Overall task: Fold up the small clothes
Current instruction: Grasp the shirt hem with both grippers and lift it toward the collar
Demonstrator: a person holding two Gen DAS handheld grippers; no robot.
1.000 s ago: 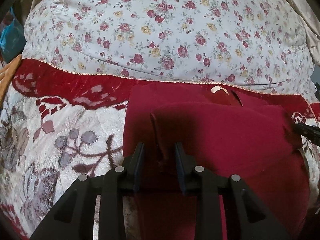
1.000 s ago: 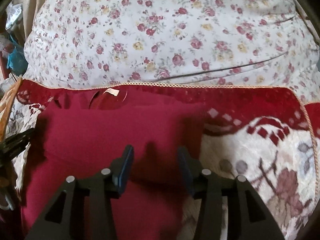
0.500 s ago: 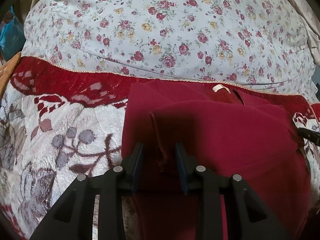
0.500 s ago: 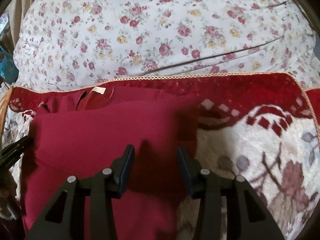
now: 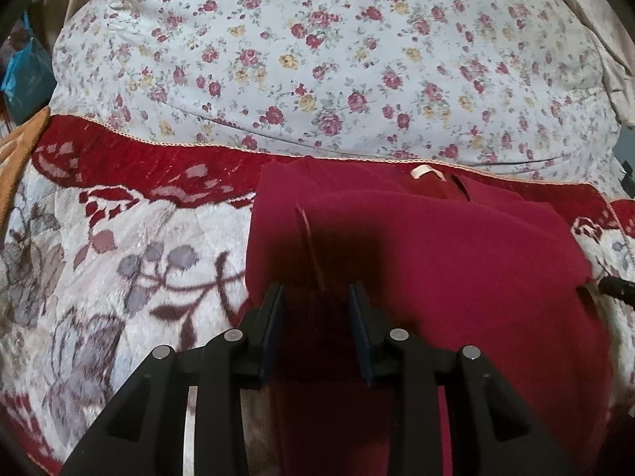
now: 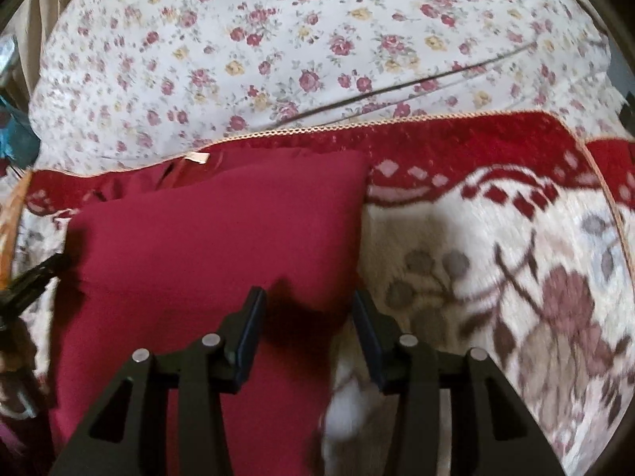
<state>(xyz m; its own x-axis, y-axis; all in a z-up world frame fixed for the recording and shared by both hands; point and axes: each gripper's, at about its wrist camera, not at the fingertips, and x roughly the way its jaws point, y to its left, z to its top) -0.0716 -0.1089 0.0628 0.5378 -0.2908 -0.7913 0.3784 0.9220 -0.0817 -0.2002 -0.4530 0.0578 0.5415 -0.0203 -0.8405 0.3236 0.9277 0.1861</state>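
The dark red knit garment (image 5: 436, 261) lies folded on the plush red-and-cream patterned blanket (image 5: 131, 261), near its far edge. The left gripper (image 5: 316, 297) and the right gripper (image 6: 308, 301) hover over its side edges, jaws apart, holding nothing. Grip both layers evenly before folding.

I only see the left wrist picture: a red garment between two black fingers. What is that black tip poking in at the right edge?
Observer: That's the right gripper. Its own camera shows it open.
Operator: So it isn't holding the cloth?
Observer: Nothing is pinched. Its jaws straddle the right edge of the garment, one over the cloth and one over the blanket.
Operator: What lies beyond that edge?
Observer: The blanket carries a big brown flower there.
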